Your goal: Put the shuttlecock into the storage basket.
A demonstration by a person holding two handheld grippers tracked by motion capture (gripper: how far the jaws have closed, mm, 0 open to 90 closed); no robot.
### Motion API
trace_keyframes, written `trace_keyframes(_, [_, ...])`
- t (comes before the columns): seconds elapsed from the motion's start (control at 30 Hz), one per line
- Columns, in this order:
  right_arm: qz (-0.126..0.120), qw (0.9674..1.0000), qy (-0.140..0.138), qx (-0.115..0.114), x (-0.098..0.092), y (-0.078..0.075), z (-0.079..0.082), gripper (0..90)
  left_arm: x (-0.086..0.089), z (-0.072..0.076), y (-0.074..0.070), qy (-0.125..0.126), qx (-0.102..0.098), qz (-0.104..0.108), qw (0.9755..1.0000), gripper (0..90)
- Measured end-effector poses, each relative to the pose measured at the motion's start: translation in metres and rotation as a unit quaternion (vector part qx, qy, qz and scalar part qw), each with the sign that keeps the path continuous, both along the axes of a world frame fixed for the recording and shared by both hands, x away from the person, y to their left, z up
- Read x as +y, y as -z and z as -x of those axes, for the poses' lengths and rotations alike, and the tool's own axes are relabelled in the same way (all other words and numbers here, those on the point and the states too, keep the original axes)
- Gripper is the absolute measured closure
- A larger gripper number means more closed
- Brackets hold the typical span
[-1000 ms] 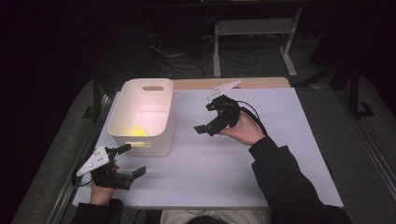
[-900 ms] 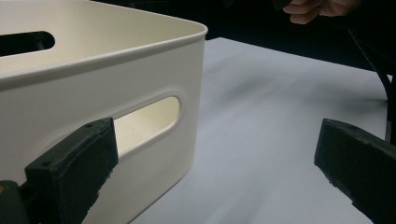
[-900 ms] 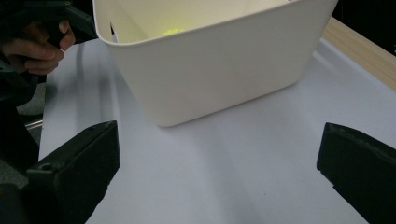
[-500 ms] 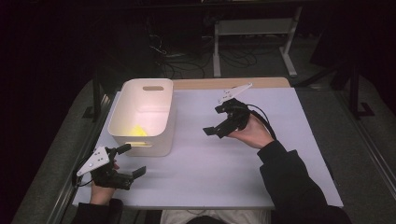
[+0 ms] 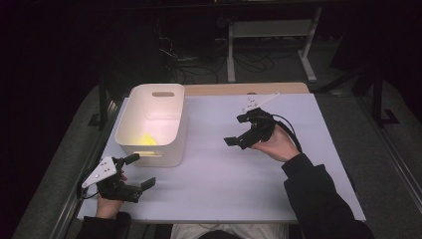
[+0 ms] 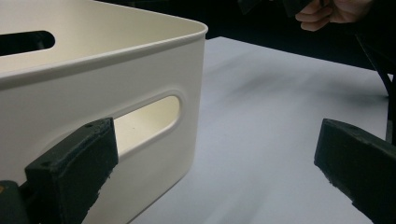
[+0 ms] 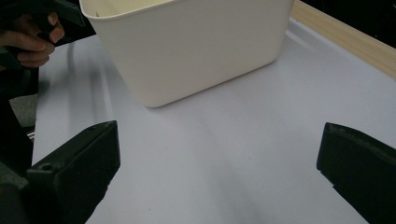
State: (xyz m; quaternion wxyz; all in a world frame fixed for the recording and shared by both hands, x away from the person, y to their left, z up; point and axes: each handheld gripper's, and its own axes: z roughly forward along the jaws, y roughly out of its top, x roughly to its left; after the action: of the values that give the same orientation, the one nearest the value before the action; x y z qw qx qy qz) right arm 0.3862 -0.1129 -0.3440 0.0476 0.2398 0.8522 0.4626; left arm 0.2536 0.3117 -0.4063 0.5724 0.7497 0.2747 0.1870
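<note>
White bin [image 5: 154, 122] stands on the table [image 5: 249, 189], on the left half of the pale sheet, upright, handle slot in its near wall. A yellow item [image 5: 146, 139] lies inside on the bin floor; I cannot tell what it is. My left gripper [image 5: 134, 172] sits just beside the bin's near wall, close to its near left corner; jaws spread wide, holding nothing. My right gripper [image 5: 238, 130] is well apart from the bin, off its right side, jaws pointing toward it, spread wide, holding nothing. Both my hands grip the handles.
</note>
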Motion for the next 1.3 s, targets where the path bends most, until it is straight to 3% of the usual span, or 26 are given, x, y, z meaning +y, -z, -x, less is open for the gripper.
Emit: trace_keyframes(1.3, [-0.015, 0.9989, 0.043, 0.009, -0.06, 0.027, 0.025, 0.0, 0.0, 0.0, 0.0, -0.001, 0.0, -0.002, 1.0, 0.0])
